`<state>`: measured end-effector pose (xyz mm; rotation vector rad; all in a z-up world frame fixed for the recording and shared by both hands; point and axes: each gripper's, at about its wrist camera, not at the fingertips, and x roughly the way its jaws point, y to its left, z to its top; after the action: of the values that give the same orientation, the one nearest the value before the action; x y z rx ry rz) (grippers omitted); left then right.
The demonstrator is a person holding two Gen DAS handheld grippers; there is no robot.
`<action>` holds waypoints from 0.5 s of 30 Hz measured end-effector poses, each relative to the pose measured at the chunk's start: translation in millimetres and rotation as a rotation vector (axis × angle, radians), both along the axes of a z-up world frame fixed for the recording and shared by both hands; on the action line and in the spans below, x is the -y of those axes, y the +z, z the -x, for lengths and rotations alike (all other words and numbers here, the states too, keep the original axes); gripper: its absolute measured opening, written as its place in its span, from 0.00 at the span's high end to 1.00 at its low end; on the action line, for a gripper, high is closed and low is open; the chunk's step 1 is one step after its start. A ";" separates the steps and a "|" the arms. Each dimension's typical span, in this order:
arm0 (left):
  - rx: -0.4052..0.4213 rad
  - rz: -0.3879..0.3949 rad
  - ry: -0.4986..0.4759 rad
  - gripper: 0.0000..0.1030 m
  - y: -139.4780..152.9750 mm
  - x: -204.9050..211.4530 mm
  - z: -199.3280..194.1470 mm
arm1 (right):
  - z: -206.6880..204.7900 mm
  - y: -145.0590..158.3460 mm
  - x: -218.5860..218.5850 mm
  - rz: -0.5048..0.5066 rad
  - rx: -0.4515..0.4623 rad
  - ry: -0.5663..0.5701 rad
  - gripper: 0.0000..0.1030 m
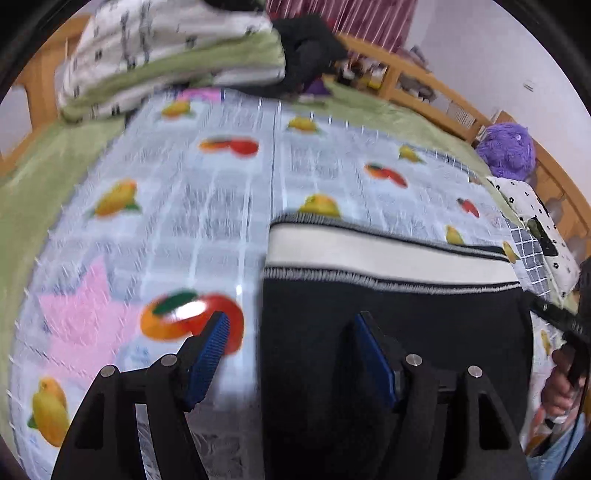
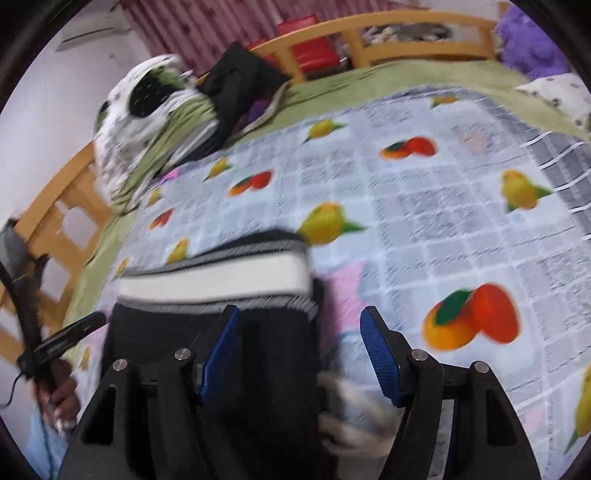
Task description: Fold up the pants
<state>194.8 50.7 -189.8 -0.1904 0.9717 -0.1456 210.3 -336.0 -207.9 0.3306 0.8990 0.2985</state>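
Black pants [image 1: 399,332] with a white and grey striped waistband [image 1: 376,254] lie flat on the fruit-print sheet. My left gripper [image 1: 291,354] is open, astride the pants' left edge: its right finger over black fabric, its left over the sheet. In the right wrist view the same pants [image 2: 266,354] and waistband [image 2: 218,280] lie lower left. My right gripper [image 2: 301,350] is open over the pants' right edge, its left finger above the fabric. A whitish blurred piece [image 2: 351,413] shows between its fingers; I cannot tell what it is.
The fruit-print sheet [image 1: 184,206] covers a green bedspread [image 1: 44,177]. Folded bedding [image 1: 166,55] and dark clothes [image 1: 306,51] are piled at the far end. A purple plush [image 1: 508,149] and a pillow [image 1: 535,229] lie right. A wooden bed rail [image 2: 388,33] borders the bed.
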 end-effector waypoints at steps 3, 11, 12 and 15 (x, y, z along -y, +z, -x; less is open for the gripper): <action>-0.042 -0.020 -0.030 0.35 -14.9 -0.5 -6.0 | -5.3 -15.8 -18.4 0.077 -0.059 0.030 0.36; 0.014 0.058 -0.086 0.75 -12.0 1.8 -22.4 | -21.6 -17.7 -28.7 0.030 -0.006 0.009 0.46; 0.017 0.060 -0.083 0.75 -10.6 0.0 -29.8 | -27.9 -18.0 -29.2 0.019 -0.007 0.002 0.47; 0.012 0.077 -0.073 0.76 -8.4 -11.6 -56.9 | -54.5 -20.5 -26.9 -0.050 -0.017 -0.031 0.46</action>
<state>251.8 62.3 -198.3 -0.2246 0.9620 -0.2516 264.8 -309.1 -228.4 0.3938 0.9037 0.2900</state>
